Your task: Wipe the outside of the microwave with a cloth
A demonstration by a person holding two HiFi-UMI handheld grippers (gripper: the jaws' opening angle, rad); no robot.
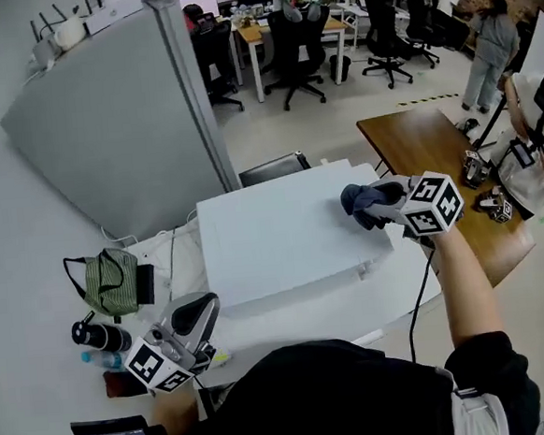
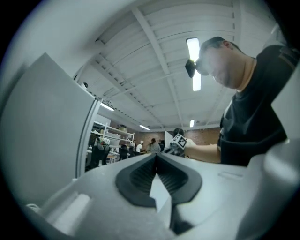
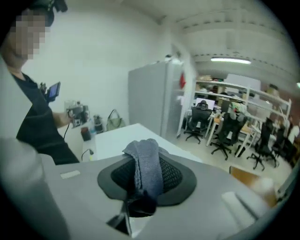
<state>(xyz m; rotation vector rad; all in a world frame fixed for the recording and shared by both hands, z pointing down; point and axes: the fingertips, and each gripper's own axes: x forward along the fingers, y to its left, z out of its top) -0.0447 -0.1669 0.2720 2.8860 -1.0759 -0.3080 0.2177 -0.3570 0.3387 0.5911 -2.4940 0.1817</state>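
Right tool [image 1: 389,210] clamps cloth [image 1: 362,201] on microwave [image 1: 265,250] top, frame centre-right; wipe seems underway, front & sides prob. left. Left tool [image 1: 194,323], lower left: narrow, empty.

Plain black short-sleeved shirt [image 1: 361,392]

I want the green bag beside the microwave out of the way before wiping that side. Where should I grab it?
Take the black strap loop at the top of the bag, coming from above. The loop stands clear of the soft, slumped body, so jaws can close round it; the body offers no firm edge.
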